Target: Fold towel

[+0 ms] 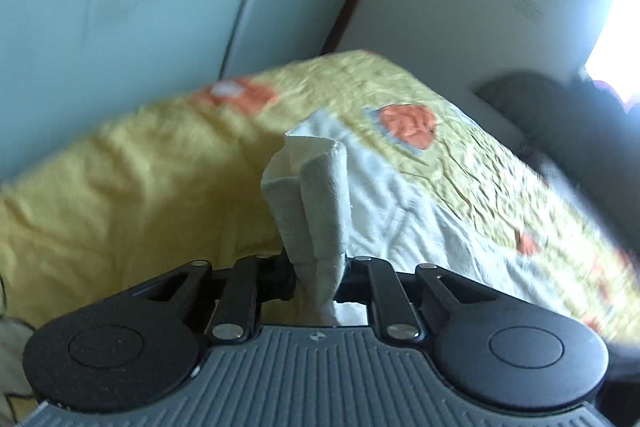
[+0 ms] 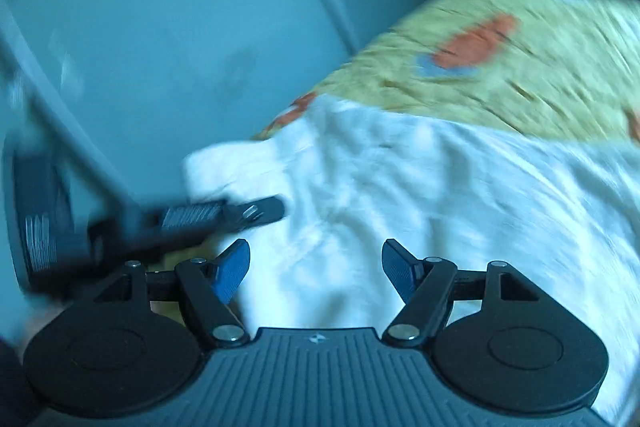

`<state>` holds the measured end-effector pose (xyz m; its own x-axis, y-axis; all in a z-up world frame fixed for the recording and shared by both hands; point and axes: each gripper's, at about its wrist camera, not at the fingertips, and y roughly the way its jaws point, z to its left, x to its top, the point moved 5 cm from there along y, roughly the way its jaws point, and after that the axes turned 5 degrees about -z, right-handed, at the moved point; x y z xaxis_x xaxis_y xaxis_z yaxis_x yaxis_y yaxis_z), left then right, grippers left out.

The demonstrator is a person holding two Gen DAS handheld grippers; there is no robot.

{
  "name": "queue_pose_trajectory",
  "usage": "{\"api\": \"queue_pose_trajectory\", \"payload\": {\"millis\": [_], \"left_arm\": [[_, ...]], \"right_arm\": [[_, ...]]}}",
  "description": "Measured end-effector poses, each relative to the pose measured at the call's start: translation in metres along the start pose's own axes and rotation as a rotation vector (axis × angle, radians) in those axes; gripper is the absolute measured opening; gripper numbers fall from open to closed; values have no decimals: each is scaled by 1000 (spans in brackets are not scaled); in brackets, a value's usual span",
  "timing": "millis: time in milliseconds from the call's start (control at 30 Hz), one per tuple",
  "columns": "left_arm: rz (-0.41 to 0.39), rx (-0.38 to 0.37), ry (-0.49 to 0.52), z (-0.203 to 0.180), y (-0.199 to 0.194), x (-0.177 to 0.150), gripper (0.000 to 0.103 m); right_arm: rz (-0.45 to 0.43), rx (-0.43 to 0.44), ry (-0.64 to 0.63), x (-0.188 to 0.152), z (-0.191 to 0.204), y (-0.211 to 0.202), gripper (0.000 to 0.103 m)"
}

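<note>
In the left wrist view my left gripper [image 1: 318, 267] is shut on a bunched edge of the white towel [image 1: 316, 203]. Its folds stand up between the closed jaws, and the rest of the towel trails right over a yellow bedcover [image 1: 120, 179]. In the blurred right wrist view my right gripper [image 2: 316, 271] is open, with both blue pads [image 2: 232, 271] bare and wide apart. The white towel [image 2: 440, 195] lies spread just beyond and below it. The left gripper [image 2: 240, 213] shows there at the left, holding the towel's corner [image 2: 216, 163].
The yellow bedcover [image 2: 500, 67] has orange and blue patches [image 1: 408, 125]. A pale blue-grey wall [image 1: 100, 7] rises behind the bed. A dark rounded object [image 1: 560, 123] lies at the far right, below a bright window [image 1: 616, 11].
</note>
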<state>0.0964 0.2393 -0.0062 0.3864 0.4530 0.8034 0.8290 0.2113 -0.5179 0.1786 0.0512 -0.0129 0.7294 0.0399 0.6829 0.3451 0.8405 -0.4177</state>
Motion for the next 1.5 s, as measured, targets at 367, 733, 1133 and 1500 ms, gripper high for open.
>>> {"api": "queue_pose_trajectory", "payload": {"millis": [367,733,1133,1500], "left_arm": [[-268,20,739,-110,-23,-68,13],[-356,52,995,-129,-22,-96,13],[-457,-109,844,-116,-84,-88,74],[-400,-240,488,-96,-133,-42,81]], "right_arm": [[-2,154,298,32,-55,-22,74],[227,91,47,42,2,45,73],[161,119,87,45,-9,18,12],[106,53,49,54,-77,-175,12]]}}
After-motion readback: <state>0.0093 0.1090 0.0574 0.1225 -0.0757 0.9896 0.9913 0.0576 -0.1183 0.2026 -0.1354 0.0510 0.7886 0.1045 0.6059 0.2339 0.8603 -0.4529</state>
